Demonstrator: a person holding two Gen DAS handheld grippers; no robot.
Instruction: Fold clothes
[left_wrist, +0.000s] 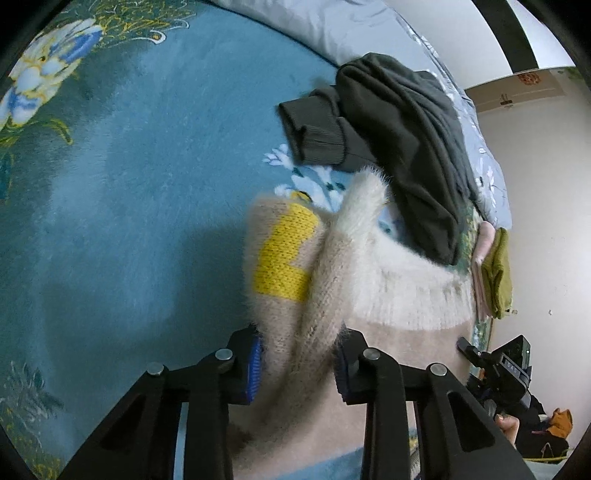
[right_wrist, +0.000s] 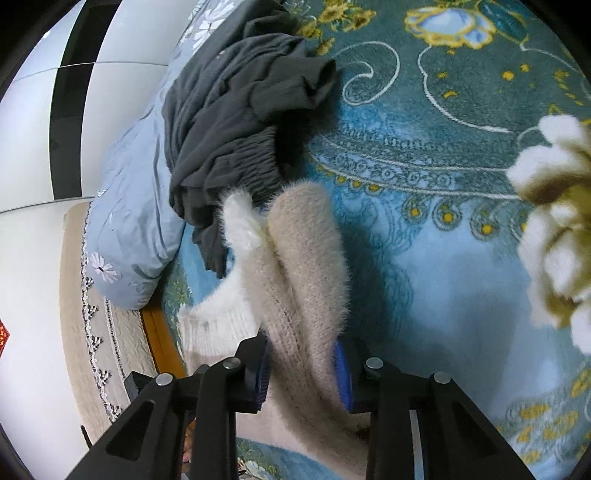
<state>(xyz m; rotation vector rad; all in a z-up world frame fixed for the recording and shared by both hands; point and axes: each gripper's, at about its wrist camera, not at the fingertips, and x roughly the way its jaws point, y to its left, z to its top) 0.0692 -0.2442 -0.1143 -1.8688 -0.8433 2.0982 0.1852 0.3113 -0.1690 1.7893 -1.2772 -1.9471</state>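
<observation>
At the bottom of the left wrist view, your left hand-held gripper (left_wrist: 299, 369) is pinching a bunched fold of the fuzzy beige sweater (left_wrist: 332, 280); in the right wrist view, your right hand-held gripper (right_wrist: 301, 373) is clamping that sweater's sleeve (right_wrist: 306, 266) at lower centre; the knit is trailing up-frame over the blue floral blanket (left_wrist: 147, 184); beyond it, a dark grey garment (left_wrist: 399, 140) is lying crumpled at upper right, against a pale blue pillow (right_wrist: 129, 206).

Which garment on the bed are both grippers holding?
The fuzzy beige sweater with the yellow patch; the dark grey garment lies beyond it, ungripped.
</observation>
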